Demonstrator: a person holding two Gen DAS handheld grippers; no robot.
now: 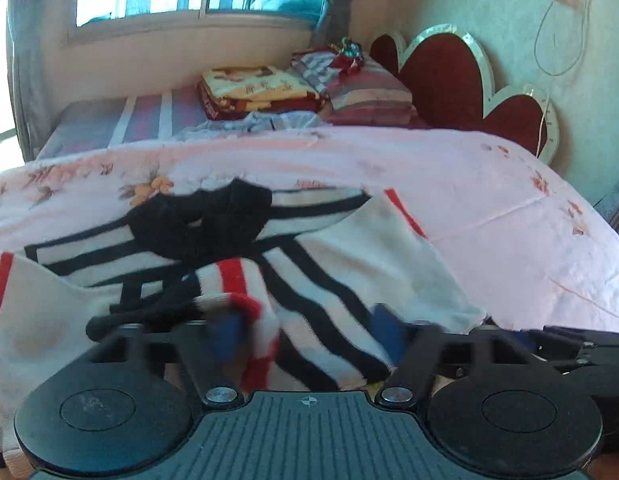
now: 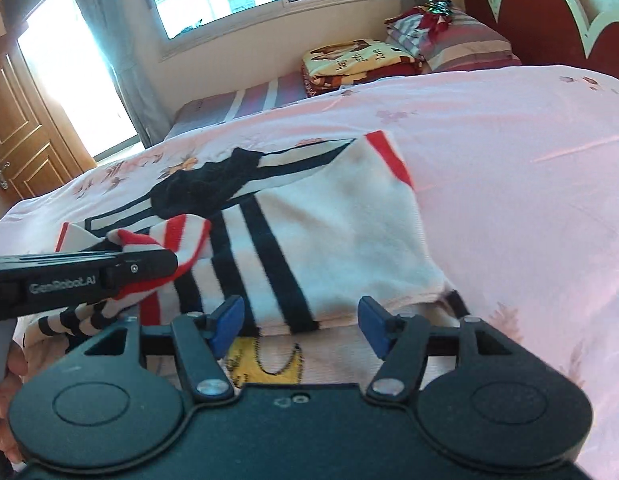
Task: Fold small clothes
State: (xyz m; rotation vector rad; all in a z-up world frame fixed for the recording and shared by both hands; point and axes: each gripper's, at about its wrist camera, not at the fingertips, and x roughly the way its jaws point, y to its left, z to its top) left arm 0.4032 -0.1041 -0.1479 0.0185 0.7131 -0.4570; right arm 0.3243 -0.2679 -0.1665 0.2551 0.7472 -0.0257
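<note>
A small white sweater [image 1: 369, 248] with black stripes, red trim and a black collar [image 1: 205, 220] lies on the pink bedspread [image 1: 489, 184]. My left gripper [image 1: 309, 332] stands open, its blue pads wide apart, with the red-striped sleeve cuff [image 1: 253, 320] bunched over the left pad. In the right wrist view the left gripper [image 2: 109, 276] comes in from the left with the sleeve [image 2: 181, 240] draped on it. My right gripper [image 2: 299, 324] is open and empty at the sweater's [image 2: 341, 220] near hem.
Folded blankets [image 1: 253, 92] and striped pillows [image 1: 365, 92] sit at the bed's far side under the window. A red headboard [image 1: 449, 80] stands at right. A yellow printed garment [image 2: 265, 364] lies under the right gripper. A wooden door [image 2: 17, 128] is at left.
</note>
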